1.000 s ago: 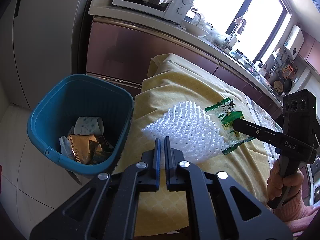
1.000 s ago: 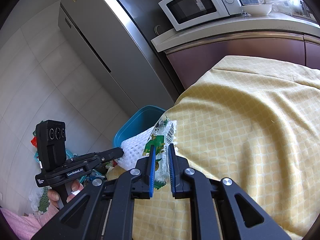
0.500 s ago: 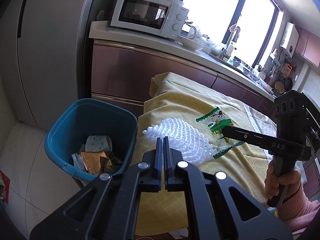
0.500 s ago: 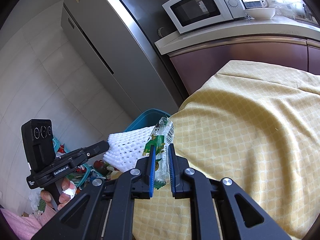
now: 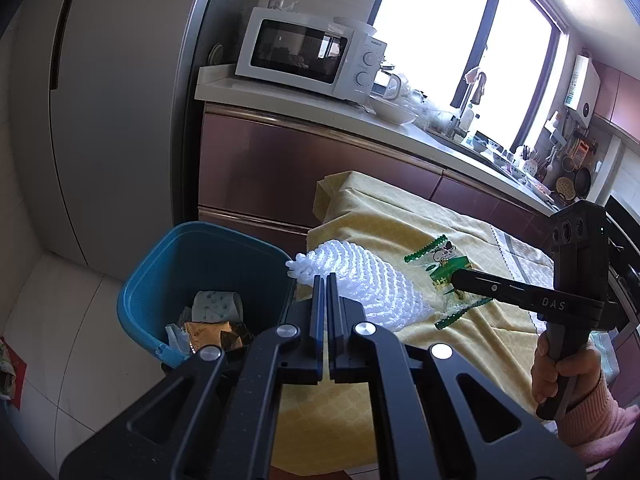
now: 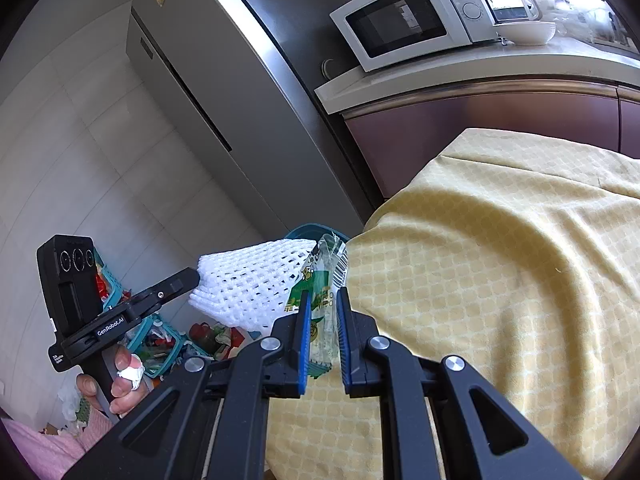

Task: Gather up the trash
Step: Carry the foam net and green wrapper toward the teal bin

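At far left, beside the surface [image 5: 400, 216], stands the blue bin [image 5: 168, 268], already holding scraps. The left tongs [image 5: 325, 280] are pinched tight on an edge of the white foam net [image 5: 360, 280], which hangs just right of the bin's rim. Further right, the right tongs [image 6: 322, 300] are clamped on the green snack wrapper [image 6: 320, 280] above the yellow cloth. Judging by this, both pieces are picked up; next, each must swing left over the bin before the tongs let go.
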`<action>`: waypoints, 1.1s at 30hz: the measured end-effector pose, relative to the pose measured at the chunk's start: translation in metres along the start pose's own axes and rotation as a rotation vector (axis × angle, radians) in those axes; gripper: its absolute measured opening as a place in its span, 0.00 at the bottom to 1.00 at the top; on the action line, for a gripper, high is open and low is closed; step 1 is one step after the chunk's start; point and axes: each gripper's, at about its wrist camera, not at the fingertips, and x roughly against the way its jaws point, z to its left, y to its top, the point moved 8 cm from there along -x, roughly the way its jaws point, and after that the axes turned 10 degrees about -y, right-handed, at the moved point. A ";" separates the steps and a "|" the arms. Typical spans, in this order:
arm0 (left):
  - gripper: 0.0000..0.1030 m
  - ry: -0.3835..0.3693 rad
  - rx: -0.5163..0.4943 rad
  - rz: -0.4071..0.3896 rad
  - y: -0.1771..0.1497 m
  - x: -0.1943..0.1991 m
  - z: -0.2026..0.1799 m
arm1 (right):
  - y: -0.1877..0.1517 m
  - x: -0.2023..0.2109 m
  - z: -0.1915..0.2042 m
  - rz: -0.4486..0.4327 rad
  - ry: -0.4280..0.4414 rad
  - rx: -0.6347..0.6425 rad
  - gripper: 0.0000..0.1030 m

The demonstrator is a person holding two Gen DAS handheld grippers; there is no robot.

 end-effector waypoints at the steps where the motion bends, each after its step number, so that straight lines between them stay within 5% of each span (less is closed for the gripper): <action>1: 0.02 0.006 -0.001 -0.004 0.001 0.002 0.001 | 0.001 -0.001 0.001 0.000 0.003 0.003 0.11; 33: 0.01 0.059 0.052 -0.037 0.013 0.017 0.038 | 0.019 -0.045 0.048 0.055 0.060 0.083 0.11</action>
